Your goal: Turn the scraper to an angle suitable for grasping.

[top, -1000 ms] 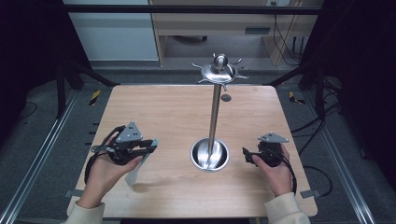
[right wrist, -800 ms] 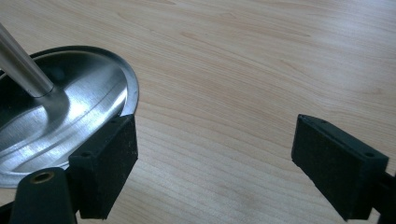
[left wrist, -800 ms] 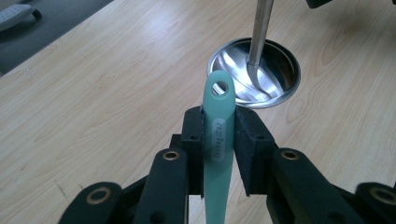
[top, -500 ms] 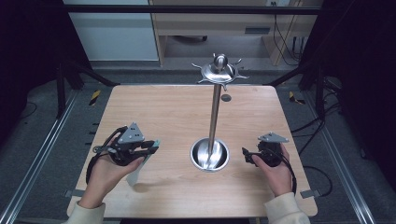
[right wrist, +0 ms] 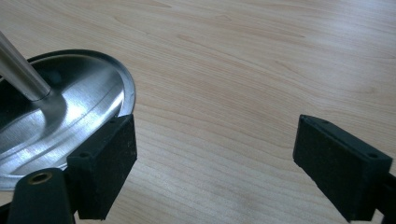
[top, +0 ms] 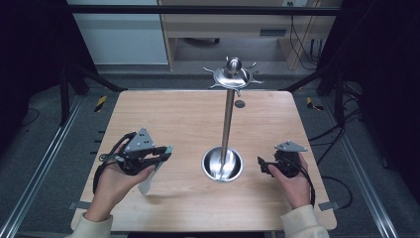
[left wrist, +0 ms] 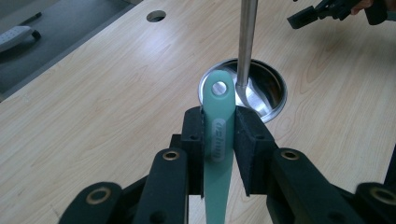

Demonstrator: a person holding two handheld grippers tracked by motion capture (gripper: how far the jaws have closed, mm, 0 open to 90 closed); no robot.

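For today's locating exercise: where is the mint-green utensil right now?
The mint-green utensil is clamped between the left gripper jaws, left of the steel stand's round base in the high view.

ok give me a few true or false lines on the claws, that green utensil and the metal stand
1. The left claw is shut on the green utensil. True.
2. The right claw holds a spoon. False: its jaws stand wide apart over bare table, nothing between them.
3. The metal stand lies on its side. False: it stands upright on its round base.
4. The stand is between the two claws in the high view. True.
5. A utensil already hangs from the hooks at the stand's top. False: the hooks are bare.
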